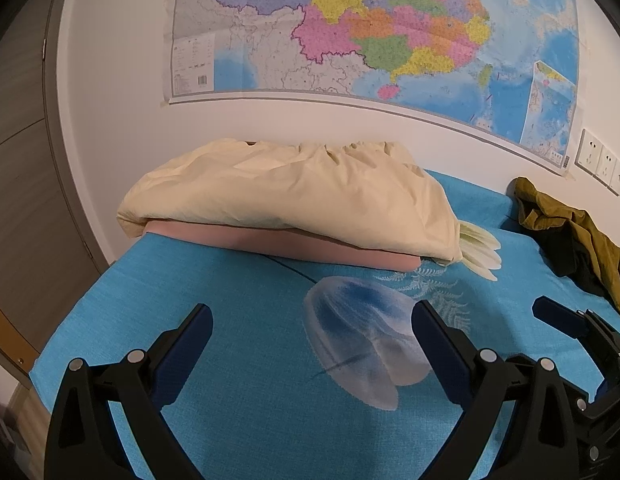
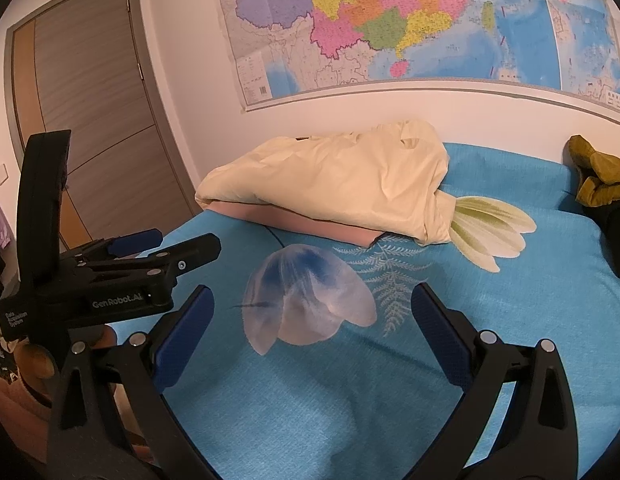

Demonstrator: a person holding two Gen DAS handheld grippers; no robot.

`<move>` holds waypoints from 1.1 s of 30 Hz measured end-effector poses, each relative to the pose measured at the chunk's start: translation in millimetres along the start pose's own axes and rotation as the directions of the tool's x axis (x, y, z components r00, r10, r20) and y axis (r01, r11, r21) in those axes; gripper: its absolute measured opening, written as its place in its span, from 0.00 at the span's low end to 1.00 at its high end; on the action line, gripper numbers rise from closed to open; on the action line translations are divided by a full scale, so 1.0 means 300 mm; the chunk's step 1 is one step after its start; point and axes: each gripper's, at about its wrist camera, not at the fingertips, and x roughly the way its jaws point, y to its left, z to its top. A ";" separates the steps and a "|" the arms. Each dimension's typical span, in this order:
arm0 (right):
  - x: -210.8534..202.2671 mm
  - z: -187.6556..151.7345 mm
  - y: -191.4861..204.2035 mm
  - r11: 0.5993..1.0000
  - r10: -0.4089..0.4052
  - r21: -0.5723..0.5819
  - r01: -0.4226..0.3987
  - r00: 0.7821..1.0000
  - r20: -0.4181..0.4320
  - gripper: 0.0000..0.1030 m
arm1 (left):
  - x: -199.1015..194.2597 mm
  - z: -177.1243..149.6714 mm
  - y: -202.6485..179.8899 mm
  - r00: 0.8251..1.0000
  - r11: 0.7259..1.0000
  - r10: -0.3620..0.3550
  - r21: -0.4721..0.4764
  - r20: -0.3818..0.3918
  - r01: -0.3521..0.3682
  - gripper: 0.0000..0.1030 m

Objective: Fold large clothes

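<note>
Left gripper [image 1: 310,320] and right gripper [image 2: 312,300] hover spread — seemingly level — above the bedsheet [image 1: 249,400].

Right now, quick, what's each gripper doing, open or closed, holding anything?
Left gripper: open, holding nothing, above the blue bedsheet.
Right gripper: open, holding nothing, above the same sheet.

Warm indoor light, even, moderately bright. Soft shadow under cream bedding [image 1: 293,196] ahead of fingers. Strong fisheye bend, black vignette corners. Mild grain; no glare; focus sharp.
</note>
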 end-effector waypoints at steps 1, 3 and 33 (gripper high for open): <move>0.001 0.000 -0.001 1.000 0.000 0.001 0.000 1.000 0.000 0.94 | 0.002 0.000 -0.002 1.000 1.000 0.001 0.002 -0.002 -0.001 0.93; -0.001 0.000 -0.001 1.000 -0.001 0.005 0.001 1.000 0.002 0.94 | 0.001 -0.002 -0.002 1.000 1.000 0.001 0.001 -0.002 -0.001 0.93; 0.003 -0.008 -0.009 1.000 0.005 0.023 -0.005 1.000 -0.008 0.94 | 0.015 -0.016 -0.009 1.000 1.000 -0.004 0.003 -0.017 0.004 0.93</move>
